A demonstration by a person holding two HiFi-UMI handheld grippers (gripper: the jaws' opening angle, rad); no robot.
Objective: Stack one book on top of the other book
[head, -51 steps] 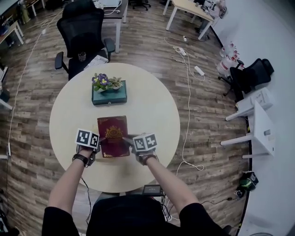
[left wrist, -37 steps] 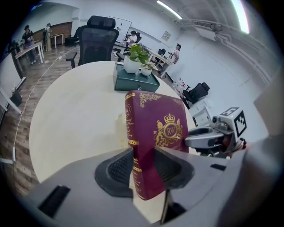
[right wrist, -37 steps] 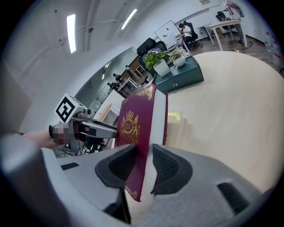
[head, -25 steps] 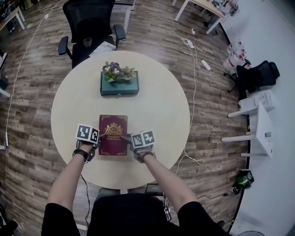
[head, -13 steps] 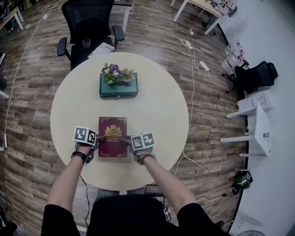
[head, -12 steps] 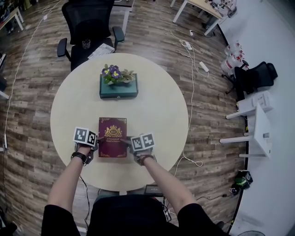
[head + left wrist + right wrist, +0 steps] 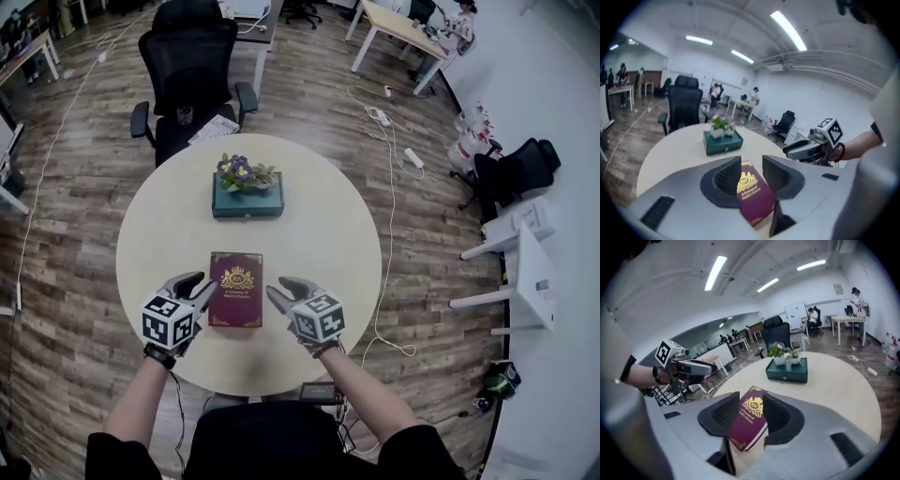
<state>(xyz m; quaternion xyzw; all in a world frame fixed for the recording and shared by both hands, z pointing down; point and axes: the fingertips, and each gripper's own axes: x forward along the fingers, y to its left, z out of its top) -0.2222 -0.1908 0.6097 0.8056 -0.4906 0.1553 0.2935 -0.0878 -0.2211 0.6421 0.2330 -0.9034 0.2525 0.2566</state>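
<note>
A maroon book (image 7: 235, 289) with a gold crest lies flat on the round cream table (image 7: 319, 225). Farther back sits a thick teal book (image 7: 247, 201) with small flower pots (image 7: 241, 172) on top. My left gripper (image 7: 194, 286) hangs above the table just left of the maroon book, open with nothing between its jaws. My right gripper (image 7: 279, 290) hangs just right of the book, also open and holding nothing. In the left gripper view the maroon book (image 7: 752, 199) shows below through the jaw gap, and the right gripper view shows the book (image 7: 749, 420) the same way.
A black office chair (image 7: 187, 70) stands behind the table. A white cable (image 7: 386, 216) runs over the wood floor at the right, near a white side table (image 7: 530, 272). A dark device (image 7: 317, 391) lies on the floor under the near table edge.
Both grippers have lifted off the table from the sides of the maroon book and now hang higher. The book stays flat on the table.
</note>
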